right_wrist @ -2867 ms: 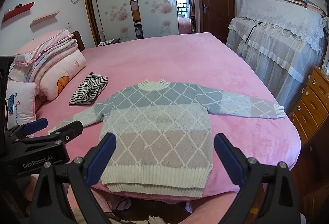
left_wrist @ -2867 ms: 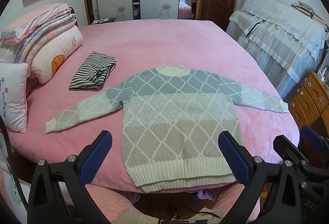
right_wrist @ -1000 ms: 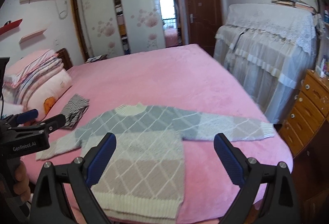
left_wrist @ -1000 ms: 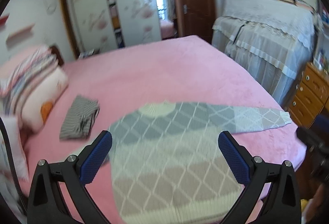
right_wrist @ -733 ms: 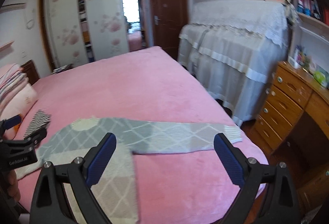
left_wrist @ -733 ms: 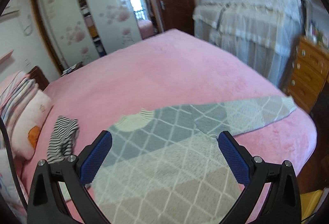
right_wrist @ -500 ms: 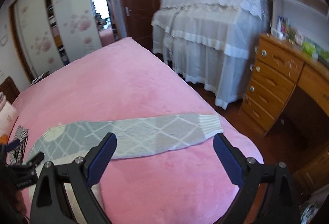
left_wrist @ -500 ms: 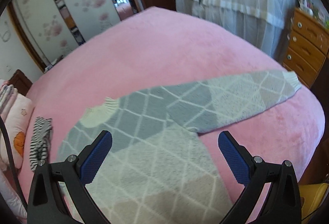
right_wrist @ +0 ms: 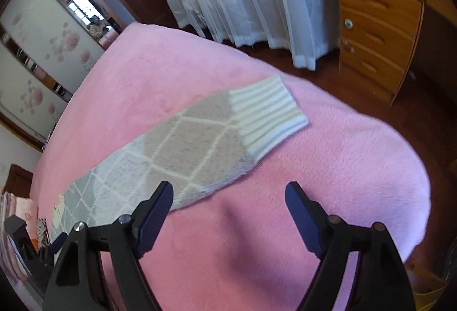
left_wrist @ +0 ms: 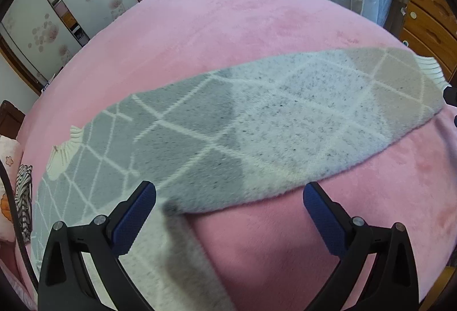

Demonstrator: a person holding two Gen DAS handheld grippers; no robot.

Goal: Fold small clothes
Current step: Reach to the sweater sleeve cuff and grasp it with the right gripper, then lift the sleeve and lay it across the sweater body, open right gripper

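Two grippers hover over a sweater's outstretched sleeve on a pink bed

The diamond-patterned sweater (left_wrist: 200, 145) lies flat on the pink bed cover (left_wrist: 228, 25), one sleeve (right_wrist: 200, 145) stretched toward the bed's edge near a wooden dresser (right_wrist: 377, 14). The left gripper (left_wrist: 228, 214) hangs above the armpit seam, jaws spread wide and holding nothing. The right gripper (right_wrist: 228, 208) is poised just short of the ribbed cream cuff (right_wrist: 265, 116), its jaws likewise wide apart and empty.

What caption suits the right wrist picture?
Open right tongs hover near a sweater sleeve spread on the pink bed.
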